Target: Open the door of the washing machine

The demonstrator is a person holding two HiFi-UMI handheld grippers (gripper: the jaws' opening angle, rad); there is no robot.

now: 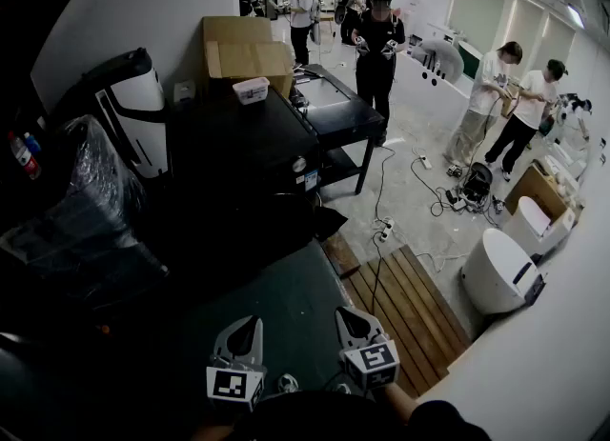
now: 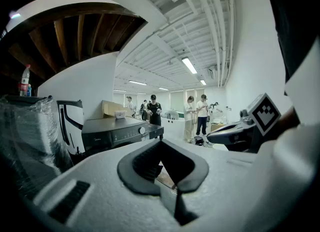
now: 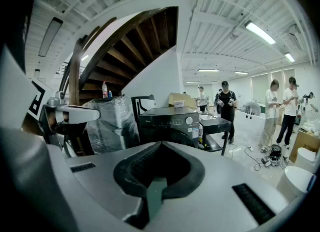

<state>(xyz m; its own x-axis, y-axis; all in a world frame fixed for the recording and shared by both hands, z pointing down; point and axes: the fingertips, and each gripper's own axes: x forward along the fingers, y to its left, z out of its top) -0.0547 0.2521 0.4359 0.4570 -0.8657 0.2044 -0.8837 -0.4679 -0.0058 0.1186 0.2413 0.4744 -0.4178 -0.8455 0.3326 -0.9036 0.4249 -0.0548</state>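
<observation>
The washing machine point(image 1: 238, 158) is a dark front-loader standing ahead of me; its top and control panel show in the head view. In the right gripper view the washing machine point(image 3: 170, 121) shows its knob, and the round door point(image 3: 172, 137) is shut and partly hidden behind my jaws. It also appears in the left gripper view as the washing machine point(image 2: 117, 132), some way off. My left gripper point(image 1: 250, 321) and right gripper point(image 1: 344, 313) hang side by side low in the head view, well short of the machine. Both are shut with nothing between the jaws.
A cardboard box point(image 1: 246, 49) and a small white tub point(image 1: 251, 90) sit at the machine's far end. A black table point(image 1: 335, 113) stands to its right, a plastic-wrapped bundle point(image 1: 95, 182) to its left. Wooden decking point(image 1: 410, 306), floor cables point(image 1: 381, 230) and several people point(image 1: 376, 44) lie beyond.
</observation>
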